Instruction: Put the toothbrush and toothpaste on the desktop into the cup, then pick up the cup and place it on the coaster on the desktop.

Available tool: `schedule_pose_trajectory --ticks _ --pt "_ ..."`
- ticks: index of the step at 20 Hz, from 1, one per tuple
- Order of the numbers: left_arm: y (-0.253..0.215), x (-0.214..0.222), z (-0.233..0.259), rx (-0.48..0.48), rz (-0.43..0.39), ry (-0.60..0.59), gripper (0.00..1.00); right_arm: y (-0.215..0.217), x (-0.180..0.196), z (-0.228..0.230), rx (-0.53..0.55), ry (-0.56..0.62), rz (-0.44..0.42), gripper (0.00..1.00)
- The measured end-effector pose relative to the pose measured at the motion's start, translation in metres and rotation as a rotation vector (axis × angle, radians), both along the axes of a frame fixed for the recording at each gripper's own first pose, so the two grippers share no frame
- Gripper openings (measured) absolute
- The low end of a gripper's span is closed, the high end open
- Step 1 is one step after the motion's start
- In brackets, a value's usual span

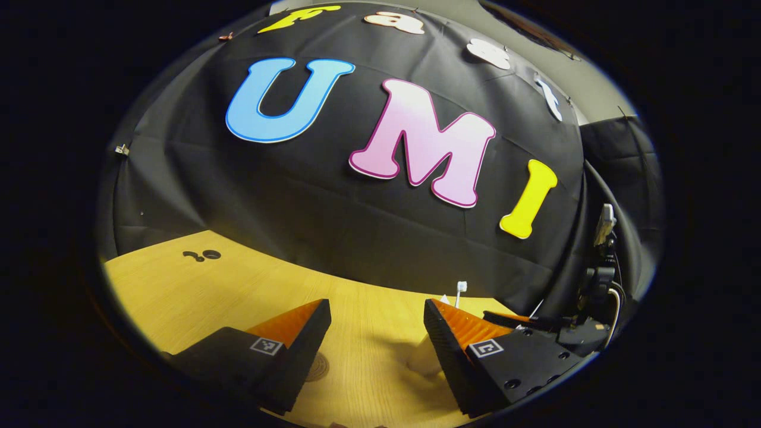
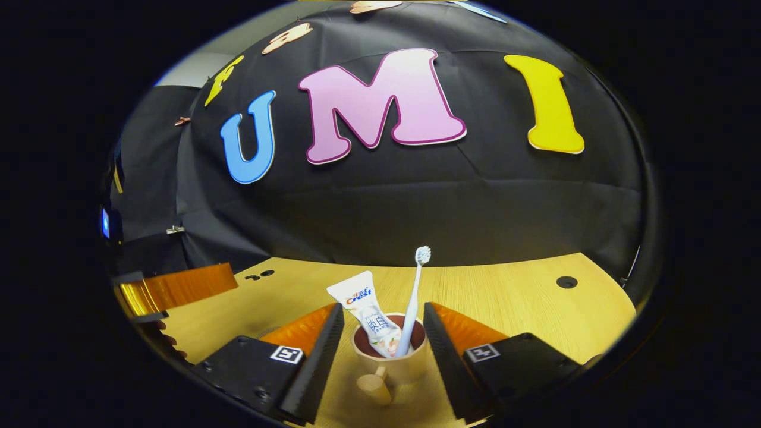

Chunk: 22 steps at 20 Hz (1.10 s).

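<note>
On the pale wooden desktop [image 2: 505, 297] stands the beige ceramic cup [image 2: 389, 356], the white toothbrush [image 2: 414, 297] and white toothpaste tube [image 2: 365, 309] already leaning inside. The right gripper [image 2: 383, 333] brackets it, jaws spread, not pressing. A skewed squeeze (handle faces the camera) could tip it. The left gripper [image 1: 377, 324] gapes empty.

One tan ceramic cup [image 2: 399, 362] with a dark inside is counted, with one white plastic toothbrush [image 2: 414, 297] and one white toothpaste tube [image 2: 365, 309] standing in it. One round wooden coaster [image 1: 317, 367] is seen on one yellow wooden desktop [image 2: 505, 303].
</note>
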State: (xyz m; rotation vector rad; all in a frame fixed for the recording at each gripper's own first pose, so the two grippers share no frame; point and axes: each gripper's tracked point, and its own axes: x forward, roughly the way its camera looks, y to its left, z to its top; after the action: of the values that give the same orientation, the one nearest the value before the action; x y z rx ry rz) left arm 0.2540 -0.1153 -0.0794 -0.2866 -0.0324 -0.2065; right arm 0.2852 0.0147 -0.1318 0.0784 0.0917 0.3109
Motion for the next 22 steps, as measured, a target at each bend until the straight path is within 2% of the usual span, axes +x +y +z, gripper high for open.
schedule_pose_trajectory --ticks 1,3,5,8,9,10,19,22 --pt "0.003 -0.003 -0.005 0.003 0.009 0.014 0.97 -0.002 -0.001 0.001 0.008 0.029 -0.003 0.89" --pt "0.014 -0.013 -0.009 0.000 0.031 0.041 0.98 -0.006 0.000 0.005 0.014 0.088 -0.023 0.90" --pt "0.026 -0.025 -0.016 -0.011 0.056 0.064 0.98 -0.011 0.002 0.007 0.014 0.157 -0.050 0.96" --pt "0.047 -0.041 -0.023 -0.036 0.102 0.099 0.98 -0.011 -0.001 0.004 0.036 0.281 -0.056 0.96" --pt "0.055 -0.047 -0.024 -0.049 0.118 0.110 0.98 -0.011 -0.002 0.000 0.043 0.335 -0.056 0.90" --pt "0.062 -0.053 -0.026 -0.060 0.132 0.121 0.97 -0.009 -0.004 -0.003 0.051 0.390 -0.053 0.98" --pt "0.123 -0.092 -0.032 -0.043 0.255 0.175 0.98 0.011 -0.021 -0.033 0.019 0.780 0.010 0.98" --pt "0.137 -0.098 -0.038 -0.048 0.289 0.188 0.98 0.015 -0.026 -0.054 -0.033 0.882 0.015 0.98"
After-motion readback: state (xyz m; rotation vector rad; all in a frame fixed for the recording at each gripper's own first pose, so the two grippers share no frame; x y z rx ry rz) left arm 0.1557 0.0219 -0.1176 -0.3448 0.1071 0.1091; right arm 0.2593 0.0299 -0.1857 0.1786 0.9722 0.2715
